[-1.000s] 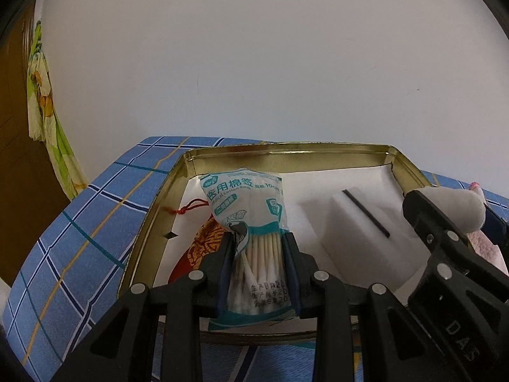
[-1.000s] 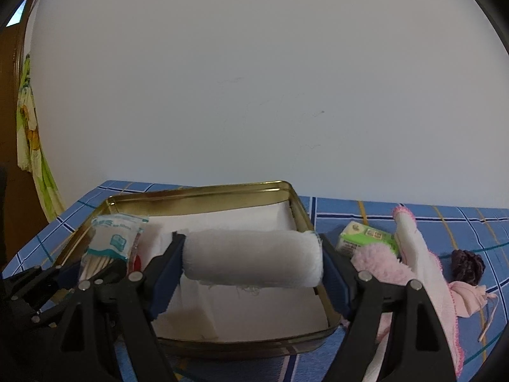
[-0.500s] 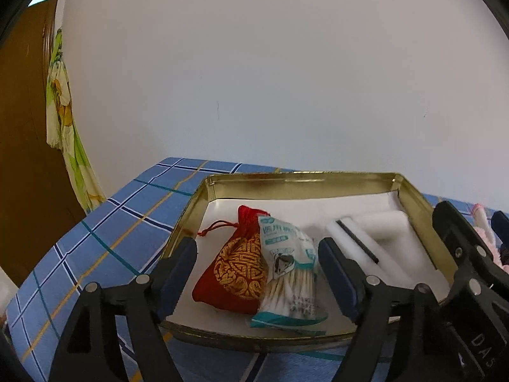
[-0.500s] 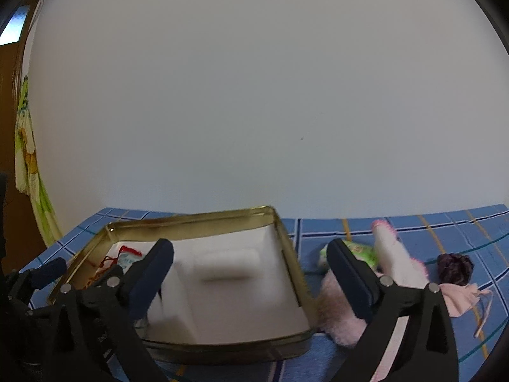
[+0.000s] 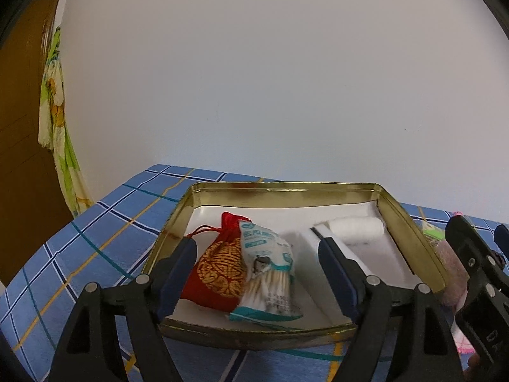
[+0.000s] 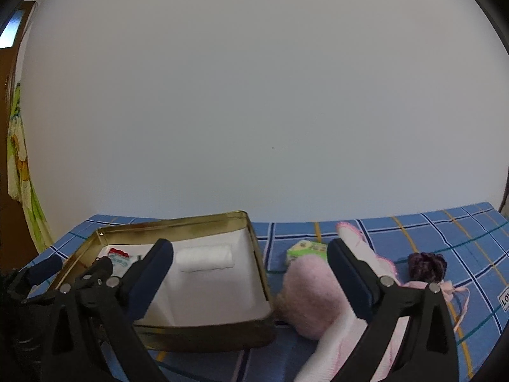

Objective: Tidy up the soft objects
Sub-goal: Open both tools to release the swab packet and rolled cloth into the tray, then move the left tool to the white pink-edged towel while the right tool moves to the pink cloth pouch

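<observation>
Lying in the gold tin (image 5: 410, 222), the cotton swab pack (image 5: 270, 273) leaned against the red pouch (image 5: 219, 270), and the white roll (image 6: 205, 257) sat by the far wall. My left gripper (image 5: 257, 278) was spread wide, holding nothing — my right gripper (image 6: 251, 283) likewise gaped empty, straddling the tin's edge and the pink plush (image 6: 310, 296) on the blue checked cloth (image 6: 445, 232).

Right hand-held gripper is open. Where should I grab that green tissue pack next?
Pinch the green tissue pack across its short sides, coming from above. It lies flat on the blue cloth, and the pink plush crowds its near edge, so a low frontal approach looks blocked.
</observation>
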`<act>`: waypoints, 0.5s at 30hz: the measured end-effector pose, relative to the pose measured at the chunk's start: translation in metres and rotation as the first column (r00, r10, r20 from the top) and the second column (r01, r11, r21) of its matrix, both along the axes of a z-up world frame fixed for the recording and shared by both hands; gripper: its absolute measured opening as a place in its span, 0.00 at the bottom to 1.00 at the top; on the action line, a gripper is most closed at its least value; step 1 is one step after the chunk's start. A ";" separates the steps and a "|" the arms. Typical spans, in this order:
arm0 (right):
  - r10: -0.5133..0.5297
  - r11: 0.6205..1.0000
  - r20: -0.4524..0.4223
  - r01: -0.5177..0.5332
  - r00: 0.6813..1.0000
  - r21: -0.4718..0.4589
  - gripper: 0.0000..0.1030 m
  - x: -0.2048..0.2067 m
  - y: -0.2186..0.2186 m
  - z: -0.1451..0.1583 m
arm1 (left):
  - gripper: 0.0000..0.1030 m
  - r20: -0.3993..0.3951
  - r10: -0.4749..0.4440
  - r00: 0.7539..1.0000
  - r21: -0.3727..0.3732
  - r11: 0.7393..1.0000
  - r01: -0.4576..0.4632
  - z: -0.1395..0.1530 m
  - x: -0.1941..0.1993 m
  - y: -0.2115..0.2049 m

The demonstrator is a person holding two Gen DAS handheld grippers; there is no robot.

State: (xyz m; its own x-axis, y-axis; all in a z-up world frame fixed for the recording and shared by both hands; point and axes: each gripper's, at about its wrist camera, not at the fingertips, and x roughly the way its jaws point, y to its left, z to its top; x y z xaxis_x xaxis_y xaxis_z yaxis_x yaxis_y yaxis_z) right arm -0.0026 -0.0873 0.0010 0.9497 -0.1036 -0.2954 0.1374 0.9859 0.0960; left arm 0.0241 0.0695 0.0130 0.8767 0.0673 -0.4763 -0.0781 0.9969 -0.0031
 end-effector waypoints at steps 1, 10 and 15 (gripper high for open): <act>-0.005 1.000 -0.004 0.005 1.000 0.000 0.96 -0.001 -0.002 0.000 | 0.78 0.000 -0.004 1.000 0.000 1.000 0.004 0.000 0.000 -0.001; -0.017 1.000 -0.009 0.017 1.000 0.016 0.96 -0.018 -0.020 0.001 | 0.78 0.037 -0.063 0.997 -0.011 0.998 0.064 0.004 -0.009 -0.007; -0.028 1.000 -0.010 0.028 1.000 -0.003 0.96 -0.039 -0.035 0.000 | 0.78 0.063 -0.108 0.992 -0.028 0.994 0.110 0.007 -0.017 -0.015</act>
State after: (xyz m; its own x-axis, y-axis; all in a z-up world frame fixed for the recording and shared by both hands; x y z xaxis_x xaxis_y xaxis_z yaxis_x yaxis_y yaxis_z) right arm -0.0421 -0.1224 0.0013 0.9435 -0.1312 -0.3044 0.1663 0.9818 0.0922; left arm 0.0068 0.0541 0.0202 0.9057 -0.0443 -0.4216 0.0321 0.9988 -0.0362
